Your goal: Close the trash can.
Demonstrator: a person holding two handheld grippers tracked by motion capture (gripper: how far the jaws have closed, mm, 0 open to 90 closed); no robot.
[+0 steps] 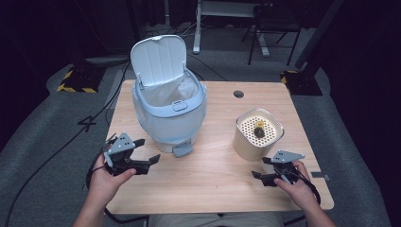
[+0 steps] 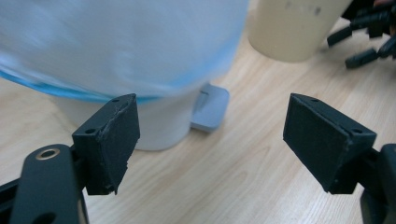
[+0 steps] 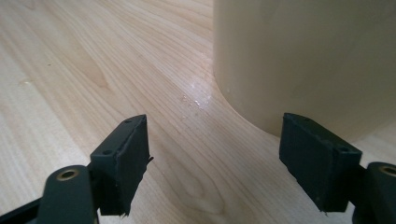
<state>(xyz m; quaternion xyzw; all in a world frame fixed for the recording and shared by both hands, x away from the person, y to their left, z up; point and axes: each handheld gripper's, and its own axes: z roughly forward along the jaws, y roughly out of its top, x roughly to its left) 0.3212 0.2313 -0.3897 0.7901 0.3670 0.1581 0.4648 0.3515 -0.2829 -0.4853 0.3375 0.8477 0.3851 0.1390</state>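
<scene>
Left tongs [image 1: 147, 152] are standing wide and empty beside the lidded bin [image 1: 169, 106]; right tongs [image 1: 261, 168], also wide, are facing the beige canister [image 1: 257, 134] on the counter [image 1: 213, 184]. Risk: an off-centre grip tipping the canister.

wooden table [image 1: 198, 189], grey carpet [image 1: 42, 123], desk legs [image 1: 198, 28]

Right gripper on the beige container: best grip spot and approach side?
Judging by the pose, come level from the near side with the open right gripper and span the beige container across its lower wall. The wall is upright and smooth with rounded corners; the perforated insert covers the top.
</scene>
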